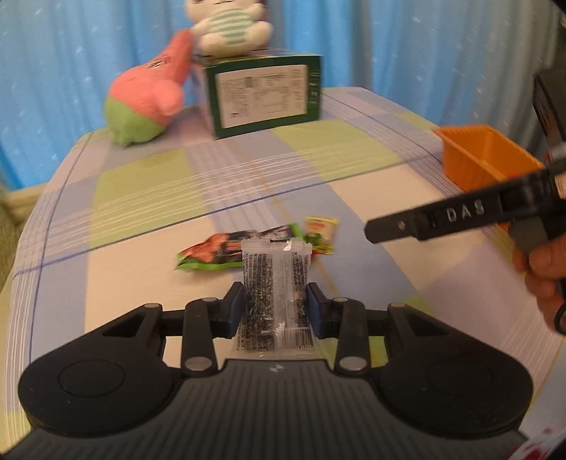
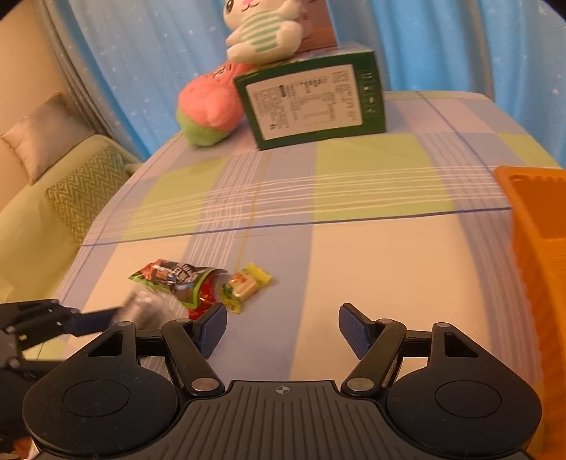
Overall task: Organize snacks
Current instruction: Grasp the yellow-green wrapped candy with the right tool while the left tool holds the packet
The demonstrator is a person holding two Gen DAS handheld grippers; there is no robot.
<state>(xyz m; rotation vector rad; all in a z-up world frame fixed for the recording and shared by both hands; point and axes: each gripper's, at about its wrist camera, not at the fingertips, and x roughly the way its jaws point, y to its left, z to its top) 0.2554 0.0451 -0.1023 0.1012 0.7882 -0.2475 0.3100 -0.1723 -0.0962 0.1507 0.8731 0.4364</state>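
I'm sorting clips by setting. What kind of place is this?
Probably a home living room: a checked tablecloth with plush toys at its far edge, blue curtains behind, and a cushioned sofa beside it.

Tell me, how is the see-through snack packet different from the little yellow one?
The clear packet is see-through with black print and sits clamped between the left gripper's blue pads; the yellow packet is opaque, brightly printed, and lies loose on the checked cloth. The clear packet also looks longer than the yellow one. Both are small sealed snack wrappers, and neither is in the orange bin.
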